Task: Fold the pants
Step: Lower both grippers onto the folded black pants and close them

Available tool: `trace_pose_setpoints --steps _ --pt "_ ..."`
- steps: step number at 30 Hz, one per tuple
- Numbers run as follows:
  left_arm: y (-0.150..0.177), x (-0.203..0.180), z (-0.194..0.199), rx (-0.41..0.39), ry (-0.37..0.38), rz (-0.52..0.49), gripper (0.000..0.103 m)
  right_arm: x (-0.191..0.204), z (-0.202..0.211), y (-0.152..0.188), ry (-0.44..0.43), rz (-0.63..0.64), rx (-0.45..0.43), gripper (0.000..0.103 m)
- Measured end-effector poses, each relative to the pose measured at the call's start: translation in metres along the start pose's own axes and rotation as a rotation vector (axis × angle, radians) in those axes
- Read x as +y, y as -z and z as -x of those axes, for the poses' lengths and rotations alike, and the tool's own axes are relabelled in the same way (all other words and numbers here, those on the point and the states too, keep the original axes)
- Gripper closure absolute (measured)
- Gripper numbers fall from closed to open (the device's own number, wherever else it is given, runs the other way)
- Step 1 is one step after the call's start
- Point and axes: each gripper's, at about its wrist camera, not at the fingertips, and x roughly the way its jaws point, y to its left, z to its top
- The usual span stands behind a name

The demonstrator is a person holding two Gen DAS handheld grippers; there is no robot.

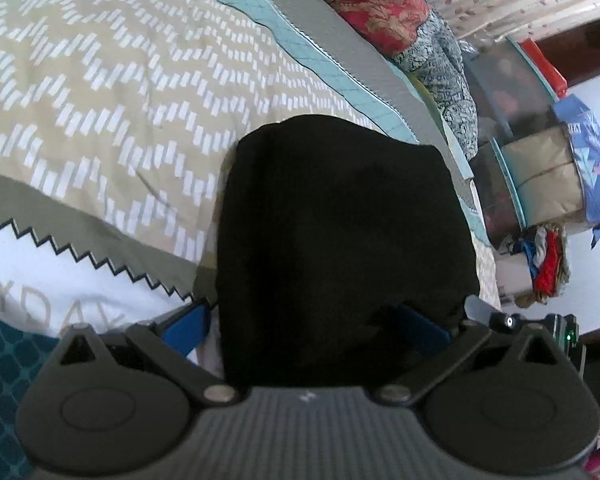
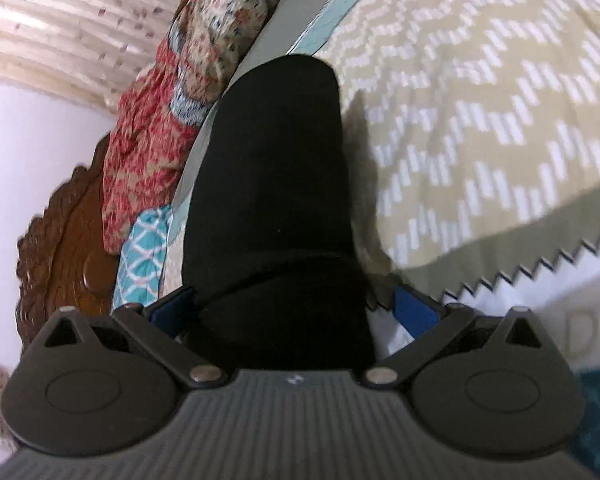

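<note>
Left claw (image 1: 324, 326): blue pads spread wide, black pants (image 1: 340, 240) bunched between them; a real pinch cannot be confirmed. Right claw (image 2: 294, 312): same, jaws wide, pants (image 2: 268, 184) draped through the gap; grip cannot be told. Pants run from the claws out over the chevron bedspread (image 1: 112, 92), toward the far bed edge. Judged soft, light, limp; sag and bunching expected. Hold is best taken at thick seamed edges or corners. Patterned bedding pile (image 2: 152, 140) lies beyond.
</note>
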Motion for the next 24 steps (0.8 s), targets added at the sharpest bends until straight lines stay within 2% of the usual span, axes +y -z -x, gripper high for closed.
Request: trace_pose_setpoints --steps 2,7,9,11,13,15,17,20,22,24 --pt "-0.007 -0.001 -0.006 0.009 0.004 0.022 0.0 0.005 -0.002 -0.003 -0.004 0.024 0.023 0.0" --pt "-0.011 -0.021 -0.029 0.055 0.021 -0.059 0.001 0.007 -0.01 -0.005 -0.006 0.031 0.032 0.0" --pt "-0.007 -0.026 -0.03 0.05 0.021 -0.08 0.006 0.017 -0.02 -0.006 0.028 0.09 0.051 0.0" --pt "-0.007 -0.026 -0.024 0.045 0.037 -0.064 0.018 0.025 -0.023 -0.008 0.022 0.119 0.076 0.0" --pt "-0.01 -0.027 -0.014 0.049 0.074 -0.016 0.028 0.027 -0.019 -0.011 0.009 0.119 0.081 0.008" --pt "-0.016 -0.037 -0.003 0.034 0.089 -0.038 0.029 0.028 -0.009 -0.017 -0.013 0.111 0.073 0.026" --pt "-0.029 -0.052 0.003 0.023 0.124 -0.075 0.029 0.028 -0.001 -0.025 -0.042 0.109 0.065 0.03" --pt "-0.061 -0.084 0.003 -0.007 0.11 -0.174 0.029 0.035 0.004 -0.04 -0.065 0.117 0.027 0.03" --pt "-0.082 -0.097 -0.002 -0.007 0.114 -0.202 0.029 0.045 0.007 -0.049 -0.07 0.133 -0.023 0.032" --pt "-0.099 -0.108 -0.012 0.014 0.134 -0.207 0.029 0.051 0.011 -0.061 -0.018 0.14 -0.059 0.03"
